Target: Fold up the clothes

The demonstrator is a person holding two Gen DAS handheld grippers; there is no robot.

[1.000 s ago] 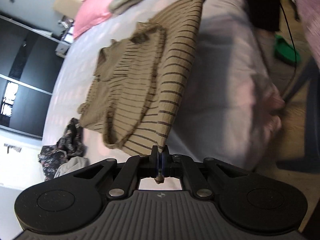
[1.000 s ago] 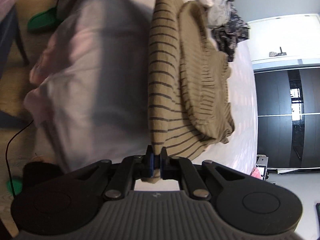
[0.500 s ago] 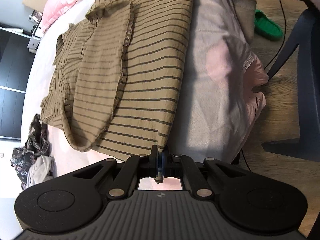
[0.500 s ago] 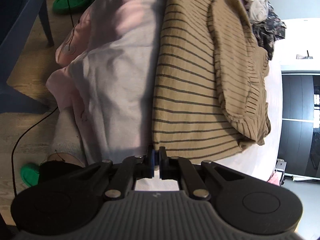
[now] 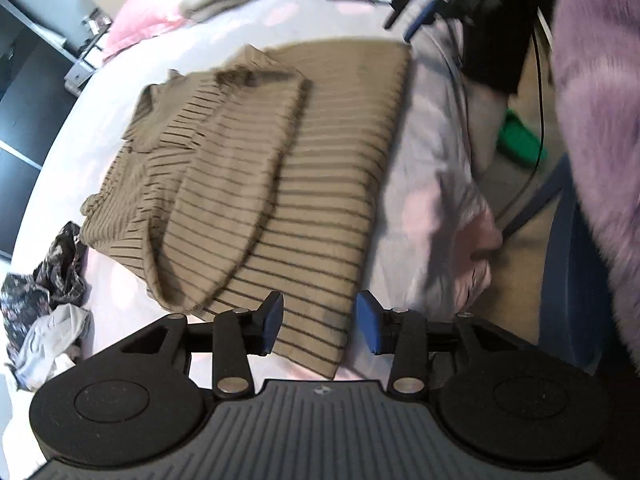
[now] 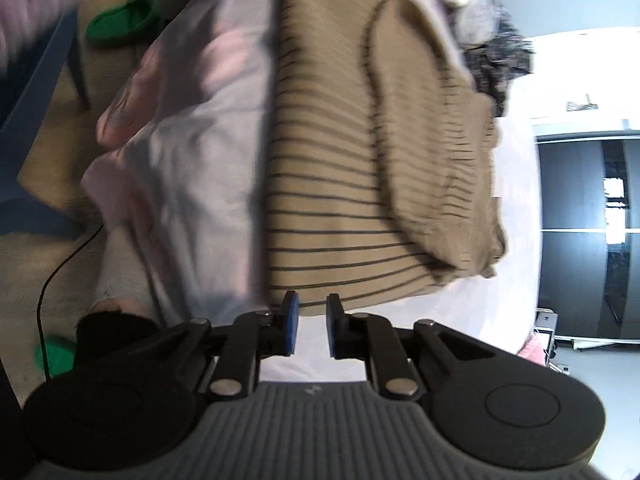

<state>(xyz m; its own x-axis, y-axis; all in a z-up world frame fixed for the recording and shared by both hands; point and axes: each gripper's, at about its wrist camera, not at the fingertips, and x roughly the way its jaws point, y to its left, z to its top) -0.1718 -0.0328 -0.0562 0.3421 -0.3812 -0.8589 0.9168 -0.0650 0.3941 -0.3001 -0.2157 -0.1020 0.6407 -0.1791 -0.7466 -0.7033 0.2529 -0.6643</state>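
One striped shirt [image 5: 320, 184] lies flat on bed [image 5: 432, 168], sleeve folded over. Soft, light, limp fabric; take hold at corners. Left gripper [image 5: 318, 326] jaws opening, hem corner loose between; right gripper [image 6: 307, 324] jaws opening, narrow, empty.

The shirt [image 5: 320, 184] is tan with thin dark horizontal stripes, lying on a bed [image 5: 424, 168] whose sheet is pale pink-white. Beyond the shirt lies a brighter pink pillow [image 5: 148, 20]; left of it, a crumpled garment [image 5: 48, 280], black with what may be a floral print. The fingers [image 5: 272, 320] carry blue pads. A green slipper [image 6: 120, 24] sits on the floor.
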